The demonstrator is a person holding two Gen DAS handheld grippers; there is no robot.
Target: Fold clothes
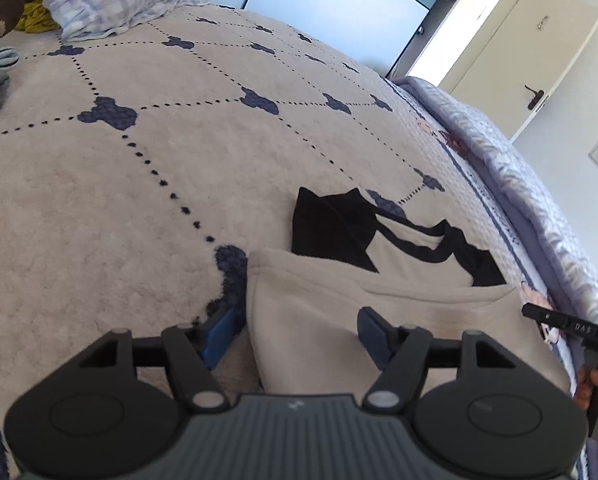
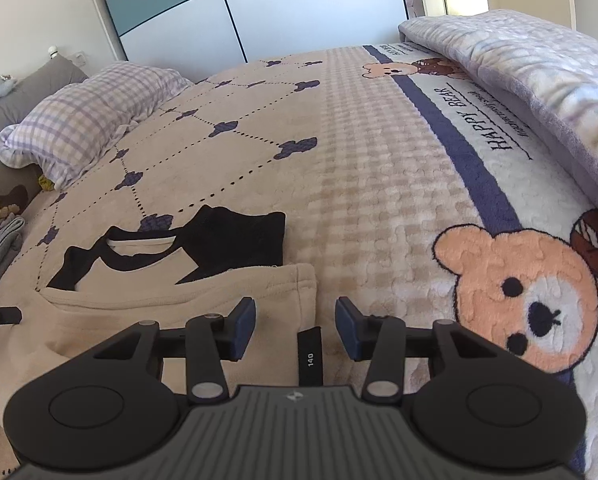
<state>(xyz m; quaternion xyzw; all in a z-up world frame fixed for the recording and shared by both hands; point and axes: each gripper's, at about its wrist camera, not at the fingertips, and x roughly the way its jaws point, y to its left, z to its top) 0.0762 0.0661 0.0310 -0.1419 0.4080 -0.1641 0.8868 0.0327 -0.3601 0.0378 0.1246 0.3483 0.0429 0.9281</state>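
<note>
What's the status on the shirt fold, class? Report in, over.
Left gripper open, straddling the folded shirt's left edge. Right gripper open over its right edge, nothing held. Shirt flat on the blanket. Nothing in the way.

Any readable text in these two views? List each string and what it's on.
"HAPPY BEAR": on the blanket's white border, beside the navy stripe.
"140": on the black tag by the shirt's edge.
"DAS", roughly: on the right gripper's finger, blurred.
Script line beside "HAPPY BEAR": too small to read.
Print by the far bear: unreadable.
</note>
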